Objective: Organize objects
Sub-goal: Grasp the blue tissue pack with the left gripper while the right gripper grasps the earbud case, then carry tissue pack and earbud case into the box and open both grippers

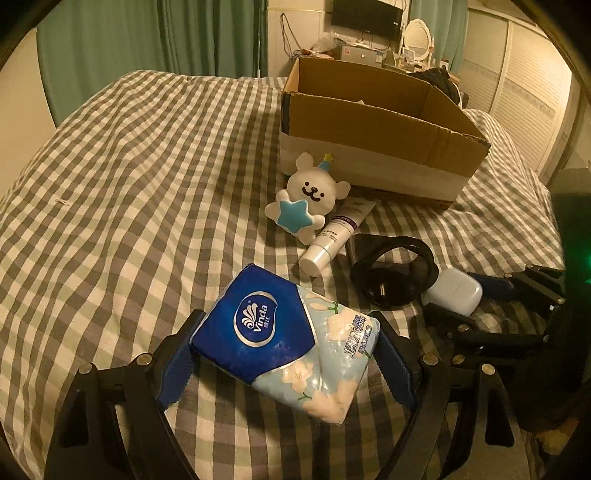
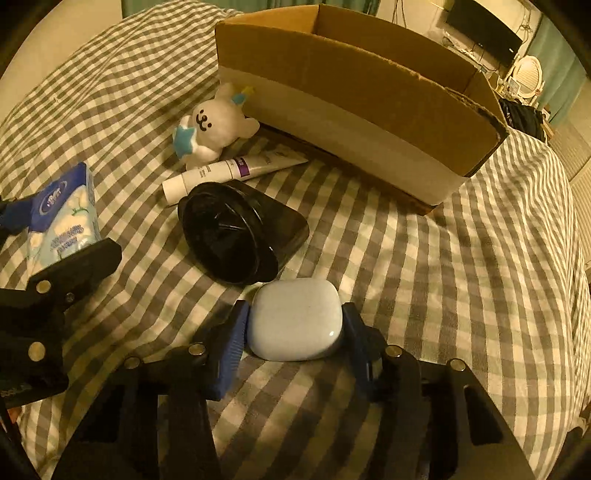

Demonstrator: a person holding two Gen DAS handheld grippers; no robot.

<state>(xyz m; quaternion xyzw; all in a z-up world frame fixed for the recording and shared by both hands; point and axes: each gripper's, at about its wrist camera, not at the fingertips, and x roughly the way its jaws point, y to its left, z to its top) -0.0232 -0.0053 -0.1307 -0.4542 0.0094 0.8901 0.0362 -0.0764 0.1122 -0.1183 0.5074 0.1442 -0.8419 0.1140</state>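
My left gripper (image 1: 286,354) is shut on a blue Vinda tissue pack (image 1: 288,339), its pads pressed on both sides, on the checked bedspread. My right gripper (image 2: 293,343) is shut on a pale blue earbud case (image 2: 295,323) lying on the bed; the case also shows in the left wrist view (image 1: 452,290). An open cardboard box (image 1: 380,147) stands behind on the bed, also in the right wrist view (image 2: 354,96). A white plush bear with a blue star (image 1: 306,199), a white tube (image 1: 336,236) and a black round object (image 1: 393,271) lie between grippers and box.
The bed's checked cover (image 1: 129,177) stretches wide to the left. A desk with a monitor (image 1: 365,18) and a mirror (image 1: 419,38) stands beyond the bed. Green curtains (image 1: 147,40) hang at the back left. A wardrobe (image 1: 517,85) is on the right.
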